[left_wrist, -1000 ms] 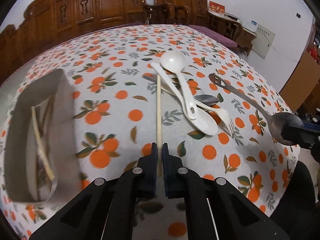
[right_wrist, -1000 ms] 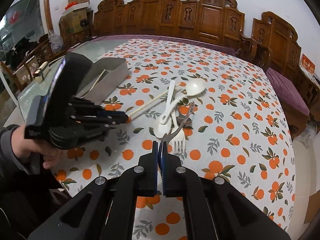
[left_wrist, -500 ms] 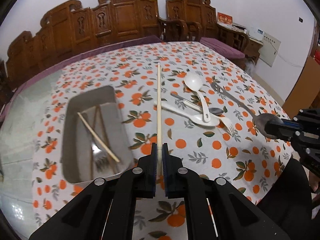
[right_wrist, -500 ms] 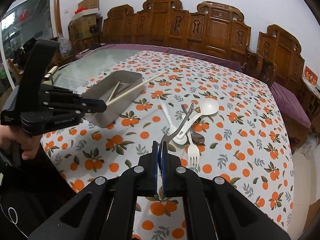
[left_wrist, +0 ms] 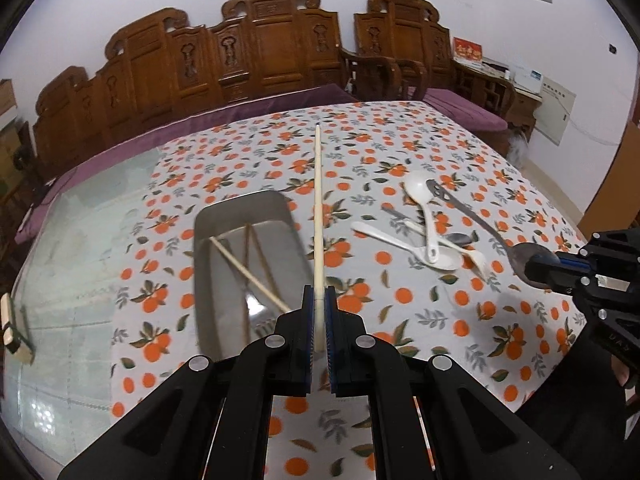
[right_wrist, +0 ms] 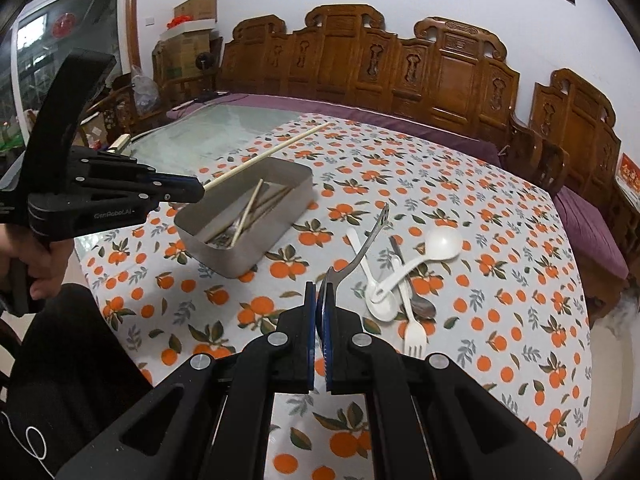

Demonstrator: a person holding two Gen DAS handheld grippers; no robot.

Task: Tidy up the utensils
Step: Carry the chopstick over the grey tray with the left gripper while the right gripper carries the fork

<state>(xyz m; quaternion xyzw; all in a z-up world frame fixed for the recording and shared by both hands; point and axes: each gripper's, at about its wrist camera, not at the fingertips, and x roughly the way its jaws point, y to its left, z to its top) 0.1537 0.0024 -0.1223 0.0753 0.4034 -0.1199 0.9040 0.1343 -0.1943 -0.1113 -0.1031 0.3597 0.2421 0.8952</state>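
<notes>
My left gripper (left_wrist: 319, 300) is shut on a pale chopstick (left_wrist: 317, 208) and holds it in the air just right of the metal tray (left_wrist: 208, 264). The chopstick also shows in the right wrist view (right_wrist: 272, 155), above the tray (right_wrist: 256, 254). My right gripper (right_wrist: 320, 288) is shut on the bowl of a metal spoon (right_wrist: 366, 240), lifted above the cloth. That spoon shows in the left wrist view (left_wrist: 472, 220) too. The tray holds several chopsticks (left_wrist: 248, 268).
Two white spoons (right_wrist: 408, 268), a white fork (right_wrist: 412, 324) and a metal spoon (right_wrist: 422, 308) lie piled on the orange-print tablecloth (right_wrist: 500, 280). Bare glass tabletop (left_wrist: 80, 248) lies left of the cloth. Carved wooden chairs (left_wrist: 264, 48) line the far side.
Both grippers have risen and pulled back from the table. The left one carried the chopstick up from the cloth and left toward the tray. The right one lifted the metal spoon.
</notes>
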